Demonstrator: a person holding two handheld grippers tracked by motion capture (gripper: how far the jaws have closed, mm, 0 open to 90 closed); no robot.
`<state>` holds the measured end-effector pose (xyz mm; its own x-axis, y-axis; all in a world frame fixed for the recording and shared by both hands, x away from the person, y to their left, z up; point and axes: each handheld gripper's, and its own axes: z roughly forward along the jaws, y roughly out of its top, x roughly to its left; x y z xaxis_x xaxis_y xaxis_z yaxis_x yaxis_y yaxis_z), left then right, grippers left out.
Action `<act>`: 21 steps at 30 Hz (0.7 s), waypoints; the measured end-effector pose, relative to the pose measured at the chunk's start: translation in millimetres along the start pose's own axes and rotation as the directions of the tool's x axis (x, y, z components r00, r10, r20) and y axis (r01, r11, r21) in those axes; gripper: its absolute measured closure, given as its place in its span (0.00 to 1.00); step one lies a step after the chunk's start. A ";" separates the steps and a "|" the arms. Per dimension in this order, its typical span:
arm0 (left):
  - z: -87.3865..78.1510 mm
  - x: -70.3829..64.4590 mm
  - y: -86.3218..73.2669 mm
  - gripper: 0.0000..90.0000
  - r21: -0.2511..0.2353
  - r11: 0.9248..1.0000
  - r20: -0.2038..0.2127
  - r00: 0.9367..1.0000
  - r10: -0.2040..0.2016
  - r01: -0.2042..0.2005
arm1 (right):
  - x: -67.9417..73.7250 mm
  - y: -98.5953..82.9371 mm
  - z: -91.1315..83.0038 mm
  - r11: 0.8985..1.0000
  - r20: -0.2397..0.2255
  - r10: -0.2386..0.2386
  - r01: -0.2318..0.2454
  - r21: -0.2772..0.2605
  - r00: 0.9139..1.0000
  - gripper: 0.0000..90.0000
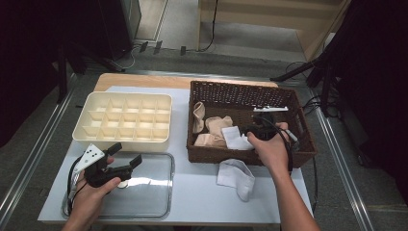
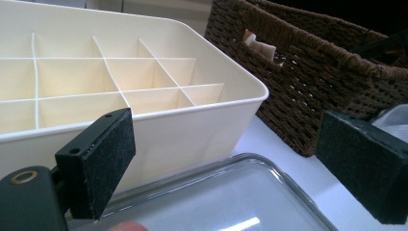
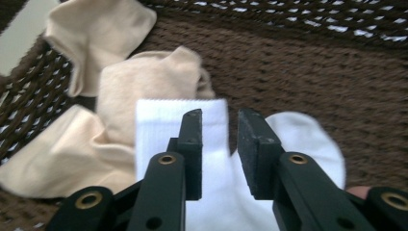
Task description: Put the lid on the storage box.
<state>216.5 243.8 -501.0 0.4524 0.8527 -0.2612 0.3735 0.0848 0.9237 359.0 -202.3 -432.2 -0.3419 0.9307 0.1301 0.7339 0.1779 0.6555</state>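
A brown wicker basket (image 1: 240, 87) at the right holds three beige socks (image 1: 219, 125) and a white sock (image 1: 235, 138). My right gripper (image 1: 250, 131) reaches into it. In the right gripper view its jaws (image 3: 220, 118) stand a narrow gap apart just over the flat white sock (image 3: 154, 125), with beige socks (image 3: 149, 77) beyond. Whether the pads touch the fabric is unclear. My left gripper (image 1: 126, 153) hovers wide open and empty over a clear lid (image 1: 154, 192), facing the cream divided box (image 2: 192, 130).
A second white sock (image 1: 235, 177) lies on the white table (image 1: 202, 202) in front of the basket. The cream box (image 1: 122, 95) has several empty compartments. The basket wall (image 2: 312, 82) stands right of the box. Metal rails run along both table sides.
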 end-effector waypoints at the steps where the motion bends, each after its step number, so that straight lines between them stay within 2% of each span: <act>1: 0.0 1.1 0.1 0.09 -0.001 1.000 -0.002 1.000 -0.001 0.001 | -2.1 2.3 1.4 1.000 0.015 -0.010 0.010 0.013 1.000 0.80; 3: 0.2 2.8 0.2 0.09 -0.003 1.000 -0.003 1.000 -0.013 0.013 | -7.9 5.8 6.5 0.999 0.028 0.008 -0.009 0.048 1.000 0.79; 5: 0.6 5.0 0.4 0.09 -0.002 1.000 -0.003 1.000 -0.012 0.012 | -13.7 9.4 10.5 0.997 0.014 0.042 -0.042 0.071 0.999 0.78; 10: 1.8 7.6 1.3 0.09 -0.010 1.000 -0.002 1.000 -0.021 0.021 | -28.8 13.3 23.0 0.988 0.047 0.074 -0.079 0.134 0.996 0.74; 13: 2.3 9.3 0.7 0.09 -0.002 1.000 -0.004 1.000 -0.023 0.023 | -33.2 15.0 27.4 0.979 0.062 0.088 -0.098 0.177 0.994 0.69; 18: 4.6 9.7 0.2 0.09 -0.003 1.000 0.003 1.000 -0.028 0.028 | -40.2 15.9 37.5 0.964 0.108 0.104 -0.126 0.233 0.989 0.54; 21: 3.9 10.3 0.8 0.09 -0.008 1.000 -0.002 1.000 -0.024 0.024 | -44.8 15.0 45.0 0.945 0.113 0.128 -0.156 0.287 0.985 0.44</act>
<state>224.6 250.7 -504.0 0.4417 0.8515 -0.2826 0.3779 0.1091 0.9194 411.7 -226.9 -461.7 -0.1764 0.9759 0.1282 0.9154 0.1148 0.3859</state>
